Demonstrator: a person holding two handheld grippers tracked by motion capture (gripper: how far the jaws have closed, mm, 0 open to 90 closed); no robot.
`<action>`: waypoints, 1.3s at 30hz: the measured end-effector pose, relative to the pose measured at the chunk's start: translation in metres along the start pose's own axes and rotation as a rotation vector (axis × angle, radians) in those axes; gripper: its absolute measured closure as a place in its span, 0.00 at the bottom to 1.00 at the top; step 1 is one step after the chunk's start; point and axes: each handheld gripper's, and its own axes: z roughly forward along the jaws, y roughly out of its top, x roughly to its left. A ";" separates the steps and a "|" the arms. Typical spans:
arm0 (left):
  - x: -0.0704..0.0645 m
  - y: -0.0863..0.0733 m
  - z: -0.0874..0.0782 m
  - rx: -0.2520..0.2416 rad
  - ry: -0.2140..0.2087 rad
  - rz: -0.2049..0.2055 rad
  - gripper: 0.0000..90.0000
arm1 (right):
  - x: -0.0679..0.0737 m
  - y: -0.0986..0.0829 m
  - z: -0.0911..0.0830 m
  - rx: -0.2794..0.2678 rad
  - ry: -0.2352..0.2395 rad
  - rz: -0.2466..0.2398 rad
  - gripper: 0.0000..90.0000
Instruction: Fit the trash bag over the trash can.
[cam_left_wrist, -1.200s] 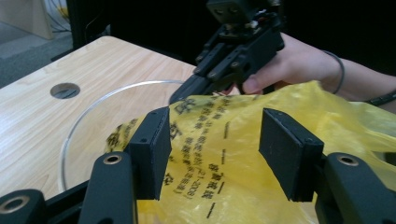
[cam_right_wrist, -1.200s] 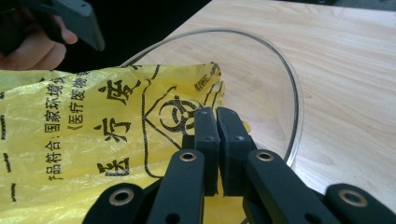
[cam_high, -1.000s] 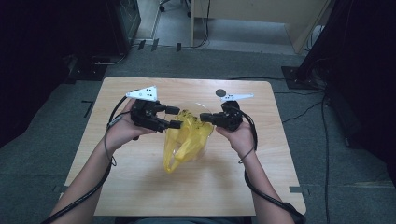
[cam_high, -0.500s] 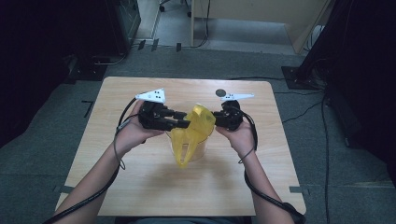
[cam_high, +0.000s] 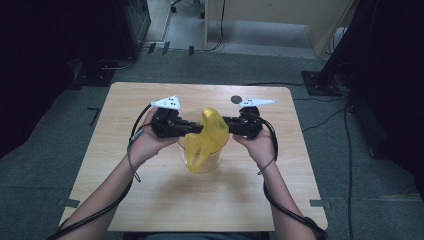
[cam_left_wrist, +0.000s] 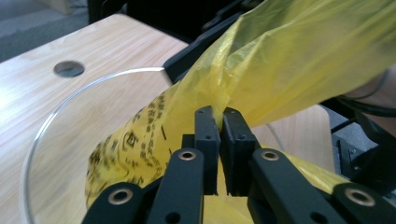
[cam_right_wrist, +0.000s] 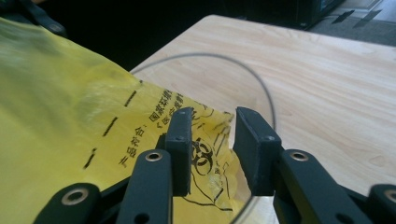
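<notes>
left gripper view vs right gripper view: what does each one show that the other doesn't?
Left gripper view: its claw pinching a fold of the yellow bag, jaws nearly together, a round hole in the table, and part of the other gripper behind the bag.
Right gripper view: its claw with jaws apart, and a biohazard symbol among the black print on the bag.
Both: the yellow bag, the rim of the clear container, the wooden table.
</notes>
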 end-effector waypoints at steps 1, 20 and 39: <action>0.001 0.000 0.000 -0.006 0.005 -0.001 0.95 | 0.000 0.001 -0.003 -0.003 -0.002 0.002 0.76; 0.038 -0.006 -0.018 -0.109 0.168 -0.158 0.98 | 0.004 0.009 -0.022 -0.037 0.007 -0.023 0.77; 0.036 -0.004 -0.010 -0.117 0.146 -0.195 0.97 | 0.030 0.014 -0.011 -0.050 0.111 -0.076 0.62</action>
